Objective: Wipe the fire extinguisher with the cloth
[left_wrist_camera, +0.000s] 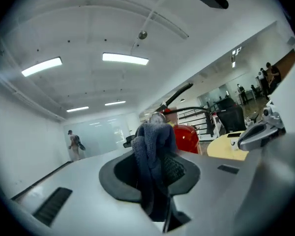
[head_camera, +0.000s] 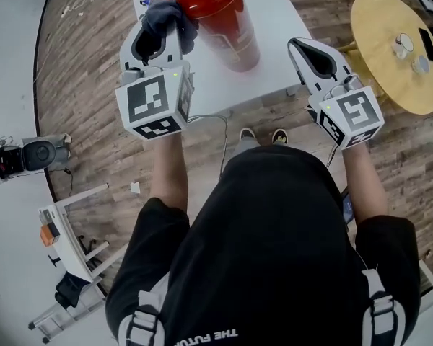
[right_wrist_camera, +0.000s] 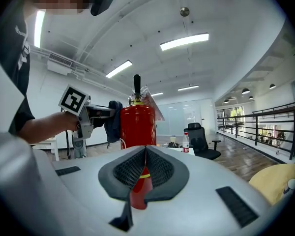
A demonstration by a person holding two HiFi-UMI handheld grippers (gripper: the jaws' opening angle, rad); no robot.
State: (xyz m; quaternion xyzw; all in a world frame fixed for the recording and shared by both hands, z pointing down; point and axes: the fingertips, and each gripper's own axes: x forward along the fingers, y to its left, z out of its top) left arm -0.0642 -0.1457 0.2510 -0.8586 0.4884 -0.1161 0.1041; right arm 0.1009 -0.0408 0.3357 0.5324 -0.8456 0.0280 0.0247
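My left gripper (head_camera: pixel 161 38) is clamped on the cloth (left_wrist_camera: pixel 154 149), a dark blue-grey piece of soft, nubby fabric. It is bunched into thick folds that stand up out of the narrow gap between the jaws and hang down one side. The jaw shells are smooth pale plastic, and their dark pads have a fine gridded texture that presses into the weave. The fire extinguisher (head_camera: pixel 227 20) stands upright on the white table (head_camera: pixel 278 27). It is a glossy red cylinder with a rounded shoulder and a black lever on top. In the head view the cloth sits high against the extinguisher's upper left side, near the shoulder. In the right gripper view the cloth hangs at the cylinder's left edge, and I cannot tell whether it presses on the metal or only brushes it. My right gripper (head_camera: pixel 297 46) is held level, apart from the extinguisher on its right. Its jaws are drawn together with the pads meeting at the tips and nothing between them. The red seen below the pads is the extinguisher standing beyond them. Off to the right stands a round wooden table (head_camera: pixel 386 63) with a few small items on it.
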